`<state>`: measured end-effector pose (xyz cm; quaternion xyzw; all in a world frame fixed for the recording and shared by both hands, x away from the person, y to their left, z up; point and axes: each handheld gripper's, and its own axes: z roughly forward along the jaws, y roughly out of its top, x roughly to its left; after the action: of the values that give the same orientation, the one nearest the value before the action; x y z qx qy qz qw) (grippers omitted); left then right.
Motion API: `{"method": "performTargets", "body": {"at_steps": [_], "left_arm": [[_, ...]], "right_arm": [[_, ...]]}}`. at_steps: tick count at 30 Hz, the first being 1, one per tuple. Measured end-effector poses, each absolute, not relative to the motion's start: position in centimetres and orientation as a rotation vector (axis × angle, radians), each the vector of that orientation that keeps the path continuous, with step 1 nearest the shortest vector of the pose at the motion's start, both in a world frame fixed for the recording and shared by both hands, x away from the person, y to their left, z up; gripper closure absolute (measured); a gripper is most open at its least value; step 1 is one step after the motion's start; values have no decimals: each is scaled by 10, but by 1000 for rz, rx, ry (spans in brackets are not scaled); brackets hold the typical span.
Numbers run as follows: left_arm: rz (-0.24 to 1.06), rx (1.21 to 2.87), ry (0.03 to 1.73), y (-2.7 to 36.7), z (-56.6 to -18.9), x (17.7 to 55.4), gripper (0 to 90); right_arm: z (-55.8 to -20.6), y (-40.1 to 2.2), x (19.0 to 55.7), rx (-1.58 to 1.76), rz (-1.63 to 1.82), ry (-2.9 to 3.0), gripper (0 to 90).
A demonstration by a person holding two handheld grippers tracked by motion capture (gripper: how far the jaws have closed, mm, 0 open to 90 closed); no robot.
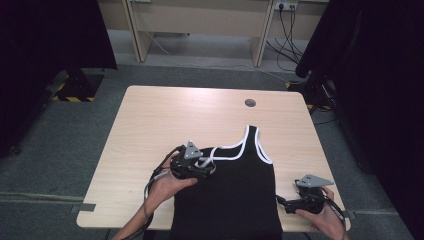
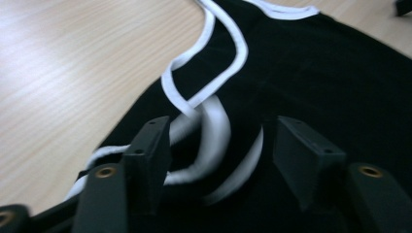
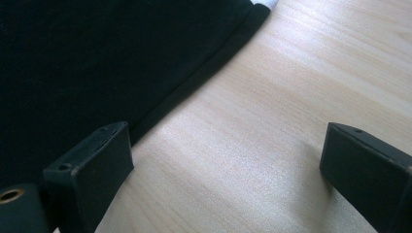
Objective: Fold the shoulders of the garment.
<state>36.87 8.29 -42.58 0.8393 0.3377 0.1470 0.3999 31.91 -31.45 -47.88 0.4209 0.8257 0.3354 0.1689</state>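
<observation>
Left tongs [image 2: 218, 145] spread over tank top [image 1: 235, 195] straps, right tongs [image 3: 223, 165] spread beside hem

The tank top [image 1: 227, 192] is seen in plain black, with the neckline and armholes edged in white trim [image 2: 206, 92]; no print is shown on it. The table [image 1: 165, 122] is finished in pale wood with a fine straight grain, and a small dark grey round cap [image 1: 250, 103] is set in it. Both grippers, the left gripper [image 1: 207, 169] and the right gripper [image 1: 285, 204], are coloured black, each topped by a grey plate.
</observation>
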Motion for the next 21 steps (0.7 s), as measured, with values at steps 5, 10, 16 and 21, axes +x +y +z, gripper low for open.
{"method": "performTargets", "body": {"at_steps": [5,10,16,21], "left_arm": [[397,2134,848,82,-427,363,323],[411,2173,824,74,-442,367,392],[432,2207,768,69,-459,370,690],[463,2179,744,71,-456,366,824]], "right_arm": [[-479,-315,319,1192,953,2347,55],[-479,-314,319,1194,953,2347,55],[-479,-315,319,1192,953,2347,55],[-479,-314,319,1195,953,2347,55]]}}
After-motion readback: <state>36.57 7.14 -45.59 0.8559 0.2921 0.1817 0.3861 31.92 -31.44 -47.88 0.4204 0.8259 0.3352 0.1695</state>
